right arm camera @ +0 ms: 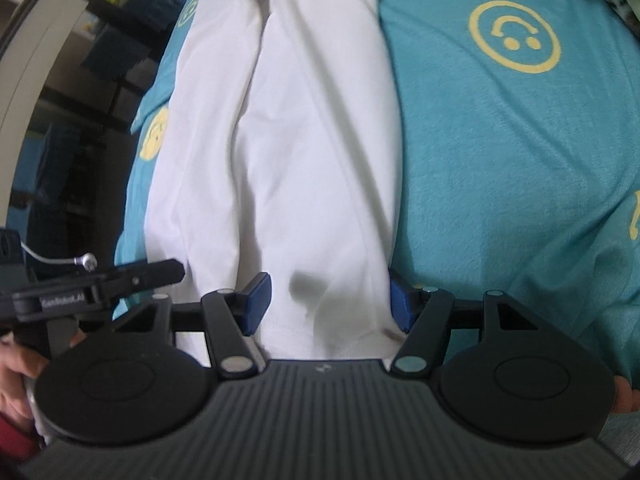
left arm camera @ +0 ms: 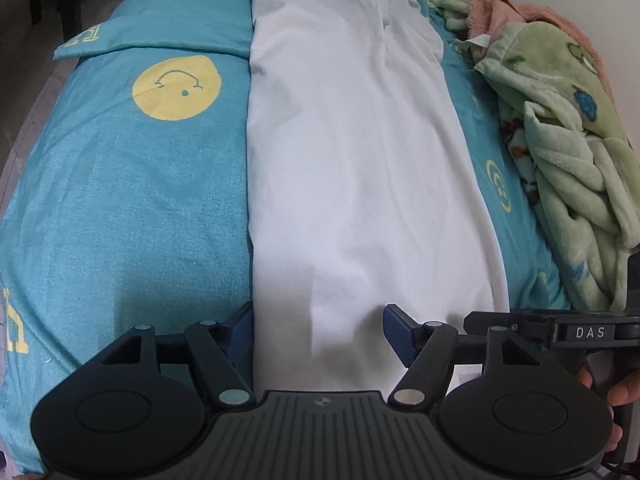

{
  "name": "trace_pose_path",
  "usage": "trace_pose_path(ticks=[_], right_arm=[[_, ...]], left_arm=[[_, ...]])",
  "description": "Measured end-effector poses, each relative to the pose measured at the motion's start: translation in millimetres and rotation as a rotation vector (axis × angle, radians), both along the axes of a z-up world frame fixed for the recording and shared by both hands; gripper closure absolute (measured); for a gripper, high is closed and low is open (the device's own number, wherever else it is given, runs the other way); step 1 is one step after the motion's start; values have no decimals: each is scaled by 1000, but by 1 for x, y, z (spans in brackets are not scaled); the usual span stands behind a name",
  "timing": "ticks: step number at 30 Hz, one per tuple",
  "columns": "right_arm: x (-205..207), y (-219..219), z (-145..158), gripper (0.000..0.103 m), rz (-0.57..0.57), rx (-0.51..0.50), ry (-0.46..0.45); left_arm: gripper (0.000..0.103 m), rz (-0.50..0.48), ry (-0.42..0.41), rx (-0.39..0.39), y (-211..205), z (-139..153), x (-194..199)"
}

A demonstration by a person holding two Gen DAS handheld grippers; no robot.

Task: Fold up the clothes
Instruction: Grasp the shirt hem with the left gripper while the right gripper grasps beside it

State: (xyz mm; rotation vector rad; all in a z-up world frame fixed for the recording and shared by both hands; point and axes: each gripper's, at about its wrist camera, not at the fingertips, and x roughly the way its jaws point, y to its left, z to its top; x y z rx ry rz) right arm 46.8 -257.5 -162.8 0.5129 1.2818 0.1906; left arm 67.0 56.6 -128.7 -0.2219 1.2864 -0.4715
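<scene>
Gripping only the top layer risks skewing the fold; cause: thin, slippery cloth. L gripper (left arm camera: pixel 318 330) and R gripper (right arm camera: pixel 330 300) both released, jaws straddling the shirt (left arm camera: pixel 352 168) hem at 6 o'clock. Shirt: white, smooth, long strip running to 12 o'clock on teal sheet (left arm camera: pixel 132 200); fleece blanket (left arm camera: pixel 568 152) at 3 o'clock.

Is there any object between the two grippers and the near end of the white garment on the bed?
Nothing visible. The left gripper and right gripper are open directly over the near end of the white garment, and only its own cloth lies between the fingers.
</scene>
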Motion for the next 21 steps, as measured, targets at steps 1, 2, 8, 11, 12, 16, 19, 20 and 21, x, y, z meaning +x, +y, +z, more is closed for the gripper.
trace_pose_path(ticks=[1, 2, 8, 11, 12, 16, 19, 20, 21], right_arm=[[-2, 2, 1, 40, 9, 0, 2], [-4, 4, 1, 40, 19, 4, 5], [-15, 14, 4, 40, 47, -1, 16], [-21, 18, 4, 40, 53, 1, 20], [-23, 19, 5, 44, 56, -7, 14], [-23, 20, 5, 54, 54, -42, 3], [-23, 23, 4, 68, 76, -74, -5], [-24, 24, 4, 71, 88, -89, -11], [-24, 26, 5, 76, 101, -102, -18]], left_arm=[[33, -4, 1, -1, 0, 0, -1], [33, -11, 3, -2, -1, 0, -1], [34, -94, 52, -16, -10, -3, -9], [35, -131, 90, -13, -14, -5, -12], [35, -139, 104, -12, -15, -6, -12], [42, -196, 165, -4, -23, -9, -16], [50, -216, 181, 11, -27, -11, -17], [54, -217, 185, 14, -28, -11, -16], [60, -217, 190, 19, -30, -12, -16]])
